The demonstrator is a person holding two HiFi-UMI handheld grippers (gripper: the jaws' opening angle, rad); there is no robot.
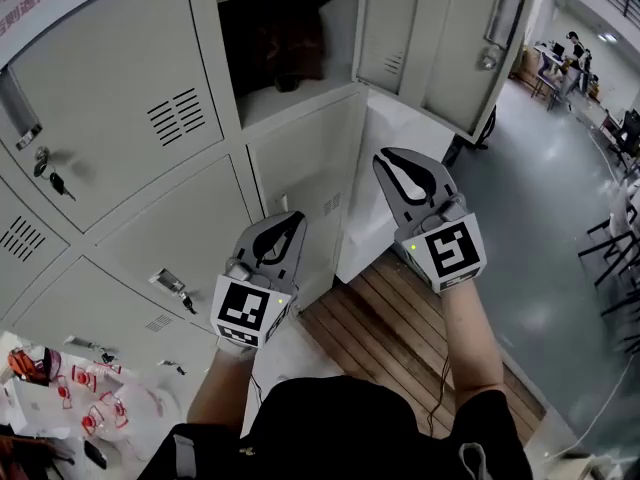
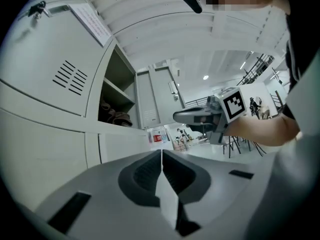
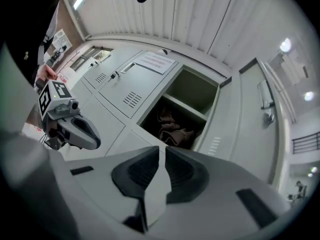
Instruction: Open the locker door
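Observation:
The grey locker door (image 1: 450, 38) stands swung wide open to the right, its handle (image 1: 500, 16) facing out. The open compartment (image 1: 290, 38) holds a dark brown bundle (image 1: 285, 53) on a shelf. My left gripper (image 1: 296, 220) is shut and empty, held in front of the lower locker doors. My right gripper (image 1: 386, 158) is also shut and empty, raised just below the open door's bottom edge, touching nothing. The right gripper view looks over the shut jaws (image 3: 161, 149) at the compartment (image 3: 182, 119) and the door (image 3: 252, 124). The left gripper view shows shut jaws (image 2: 161, 152) and the compartment (image 2: 116, 101).
A closed locker door at the left has keys hanging in its lock (image 1: 45, 173); a lower door carries a latch (image 1: 172, 286). Wooden planks (image 1: 400, 328) lie by the locker base. Red-and-white items (image 1: 90, 408) sit at the lower left. Chairs (image 1: 615, 243) stand on the grey floor at the right.

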